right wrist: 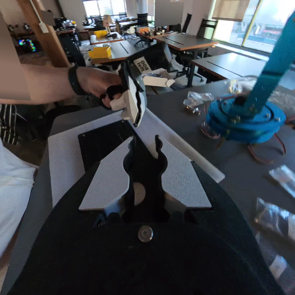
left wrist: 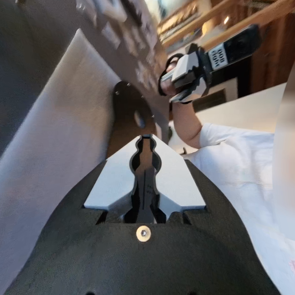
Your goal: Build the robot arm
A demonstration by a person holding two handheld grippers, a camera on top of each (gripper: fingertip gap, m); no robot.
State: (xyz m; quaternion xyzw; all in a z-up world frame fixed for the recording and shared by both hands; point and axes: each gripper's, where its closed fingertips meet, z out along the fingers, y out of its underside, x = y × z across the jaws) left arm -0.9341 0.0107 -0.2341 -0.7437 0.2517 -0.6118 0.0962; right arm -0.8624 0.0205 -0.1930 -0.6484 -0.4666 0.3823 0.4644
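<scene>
A thin black plate (left wrist: 127, 108) is clamped edge-on between the left gripper (left wrist: 147, 135) jaws, lifted off the white foam sheet (right wrist: 63, 153) on the counter (right wrist: 175, 102). The right gripper (right wrist: 145, 137), jaws apart and empty, is held just below it, the blue round assembly (right wrist: 244, 119) well right.

My dark grey table (right wrist: 183, 111) carries a white foam sheet (right wrist: 63, 159), a blue round-based device (right wrist: 245, 124) and clear plastic bags (right wrist: 198, 99).
</scene>
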